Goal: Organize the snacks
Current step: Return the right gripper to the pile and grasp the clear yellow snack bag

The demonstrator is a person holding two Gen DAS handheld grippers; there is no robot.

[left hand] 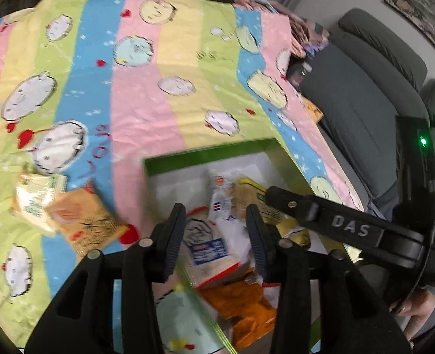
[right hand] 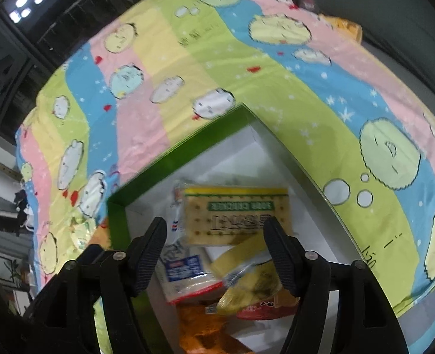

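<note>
Open right hand-held gripper [right hand: 216, 253] — cracker packet [right hand: 236, 215] just beyond

box [right hand: 170, 150]: green rim, white inside | cloth [left hand: 146, 97]: pastel stripes, cartoon blobs | claws: black

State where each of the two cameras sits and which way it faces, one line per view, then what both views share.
Left wrist: rides the left gripper, angled down at the green box and two packets left on the cloth; its open fingers, the right gripper and fingertips of a hand show.
Right wrist: rides the right gripper, angled down into the green box; only its own open fingers show.
Shared: the box, the soda cracker pack, the striped cloth.
</note>
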